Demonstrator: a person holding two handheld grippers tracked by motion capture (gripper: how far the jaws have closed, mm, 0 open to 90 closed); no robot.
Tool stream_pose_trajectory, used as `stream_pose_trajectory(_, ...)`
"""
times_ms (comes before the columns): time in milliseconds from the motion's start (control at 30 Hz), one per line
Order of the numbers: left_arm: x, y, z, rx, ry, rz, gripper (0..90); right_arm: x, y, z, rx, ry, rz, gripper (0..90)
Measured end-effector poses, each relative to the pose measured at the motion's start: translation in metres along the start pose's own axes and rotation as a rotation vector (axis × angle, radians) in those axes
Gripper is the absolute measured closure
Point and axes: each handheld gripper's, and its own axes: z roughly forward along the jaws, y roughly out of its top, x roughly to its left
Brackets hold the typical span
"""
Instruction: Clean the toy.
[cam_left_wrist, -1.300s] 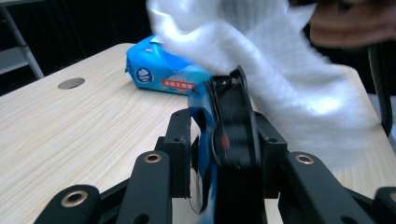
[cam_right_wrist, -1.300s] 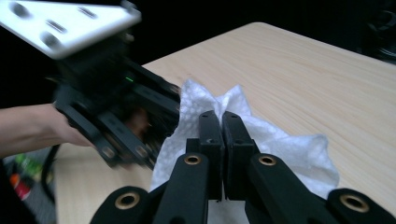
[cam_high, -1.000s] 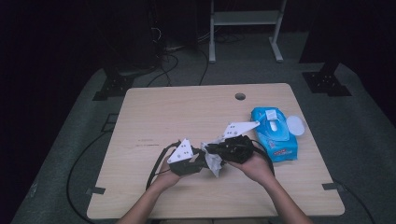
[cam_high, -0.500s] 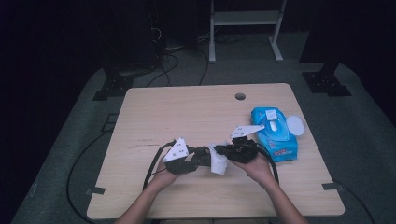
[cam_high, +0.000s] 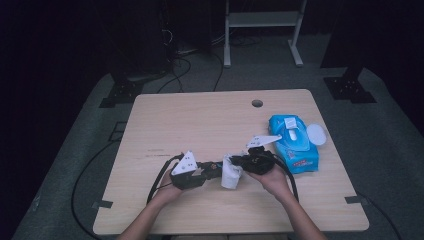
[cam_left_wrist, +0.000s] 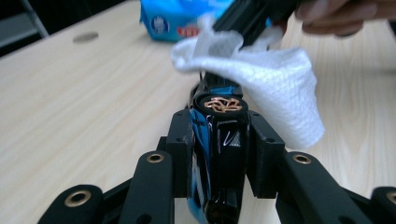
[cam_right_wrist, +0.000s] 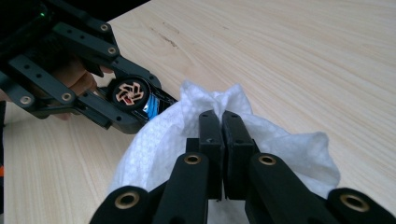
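Left claw (cam_left_wrist: 219, 135) clamps a glossy black cylinder with copper-patterned end (cam_left_wrist: 223, 103); right claw (cam_right_wrist: 223, 122) pinches the white wipe (cam_right_wrist: 280, 144) at lower centre — a loose pinch could drop it mid-rub.

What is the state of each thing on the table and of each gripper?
Left gripper: shut on the glossy black-and-blue cylindrical object.
Glossy black-and-blue cylindrical object: clamped, its patterned end facing the wipe.
Right gripper: shut on the white textured wipe.
White textured wipe: bunched, hanging from the right gripper.
Blue wipes pack: lying flat, round white lid flipped open.
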Motion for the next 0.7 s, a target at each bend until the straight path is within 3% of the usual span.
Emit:
stream_pose_trajectory(267, 0.004, -0.013, 0.002, 0.05, -0.012, -0.024, 67.4, 0.001, 0.0, 0.01, 0.011, -0.007, -0.003, 87.8)
stream_pose_trajectory(400, 0.004, -0.016, 0.004, 0.071, -0.016, -0.026, 67.6, -0.005, -0.001, 0.005, 0.011, -0.049, 0.001, 87.8)
stream_pose_trajectory(700, 0.006, -0.016, 0.004, 0.077, -0.018, -0.04, 67.5, -0.029, -0.008, -0.01, -0.021, -0.156, 0.069, 87.8)
